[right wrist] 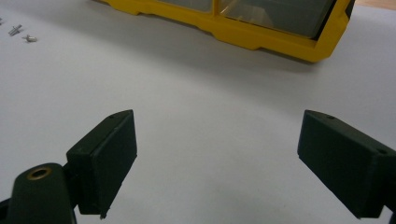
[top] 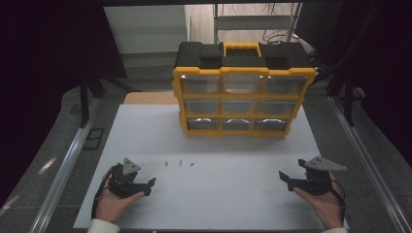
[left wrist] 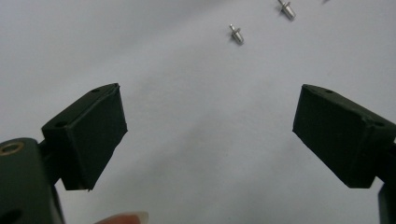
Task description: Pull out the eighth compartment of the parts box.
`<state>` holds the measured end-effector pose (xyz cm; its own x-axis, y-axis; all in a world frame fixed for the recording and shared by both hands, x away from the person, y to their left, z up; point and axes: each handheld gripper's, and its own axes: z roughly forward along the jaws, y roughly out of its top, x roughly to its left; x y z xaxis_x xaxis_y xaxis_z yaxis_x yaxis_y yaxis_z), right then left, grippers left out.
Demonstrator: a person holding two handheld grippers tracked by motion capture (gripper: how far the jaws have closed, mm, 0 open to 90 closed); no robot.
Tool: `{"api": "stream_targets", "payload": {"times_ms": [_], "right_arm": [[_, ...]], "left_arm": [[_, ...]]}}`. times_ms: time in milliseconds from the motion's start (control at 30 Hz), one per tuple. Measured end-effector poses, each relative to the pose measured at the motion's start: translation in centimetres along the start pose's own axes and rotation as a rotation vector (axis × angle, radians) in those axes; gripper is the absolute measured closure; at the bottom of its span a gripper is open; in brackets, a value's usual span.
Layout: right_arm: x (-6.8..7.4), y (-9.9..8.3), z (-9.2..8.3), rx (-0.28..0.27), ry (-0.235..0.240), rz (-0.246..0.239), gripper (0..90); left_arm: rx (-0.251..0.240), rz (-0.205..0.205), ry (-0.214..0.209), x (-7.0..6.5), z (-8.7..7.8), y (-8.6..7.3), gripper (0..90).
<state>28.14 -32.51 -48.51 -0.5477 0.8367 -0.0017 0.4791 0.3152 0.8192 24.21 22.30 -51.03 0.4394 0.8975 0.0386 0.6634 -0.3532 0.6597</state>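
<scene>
Two hand-held grippers, one per hand, low over the white table sheet (top: 218,204) at its near edge. Left gripper (top: 145,185): jaws spread wide, nothing between the pads, bare sheet showing through the gap in the left gripper view; a fingertip just visible at the bottom of that view. Ahead of those jaws and slightly toward the other hand, near but not touching: three small metal pins in a short row, first pin (top: 166,163), second pin (top: 180,163), third pin (top: 192,164), each lying apart from its neighbours; two of them seen clearly beyond the jaw tips in the left gripper view, small stepped silver pegs on their sides. Right gripper (top: 286,178): likewise fully open and empty, jaws aimed inward across the sheet, well apart from the pins, which sit far off at the upper left corner of the right gripper view. Farther out, beyond both grippers: one yellow-and-black drawer cabinet (top: 243,97), upright, nine clear drawers in three rows of three, all apparently pushed in, one yellow carry handle on top. Judged step: the very start, approach not yet made, nothing picked up. Next move, probably: left gripper forward over the nearest pin, jaws lowered astride it and closed gently, given such a tiny, roll-prone part; a drawer likely needing pulling out by the right gripper.
</scene>
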Motion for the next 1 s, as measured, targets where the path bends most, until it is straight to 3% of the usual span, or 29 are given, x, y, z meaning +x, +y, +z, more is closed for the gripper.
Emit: {"api": "stream_targets", "payload": {"times_ms": [400,767,1000], "right_arm": [[-0.40,-0.56,-0.30,-0.002,0.000,0.036,10.8],[-0.49,-0.24,-0.24,-0.027,-0.031,0.063,10.6],[0.09,-0.08,-0.32,-0.029,-0.034,0.050,11.0]], "left_arm": [[-0.013,-0.006,0.002,0.19,-0.18,0.43,10.0],[-0.019,-0.012,-0.022,0.23,-0.46,0.23,11.6],[-0.030,-0.021,-0.036,0.22,-0.73,0.37,11.5]]}}
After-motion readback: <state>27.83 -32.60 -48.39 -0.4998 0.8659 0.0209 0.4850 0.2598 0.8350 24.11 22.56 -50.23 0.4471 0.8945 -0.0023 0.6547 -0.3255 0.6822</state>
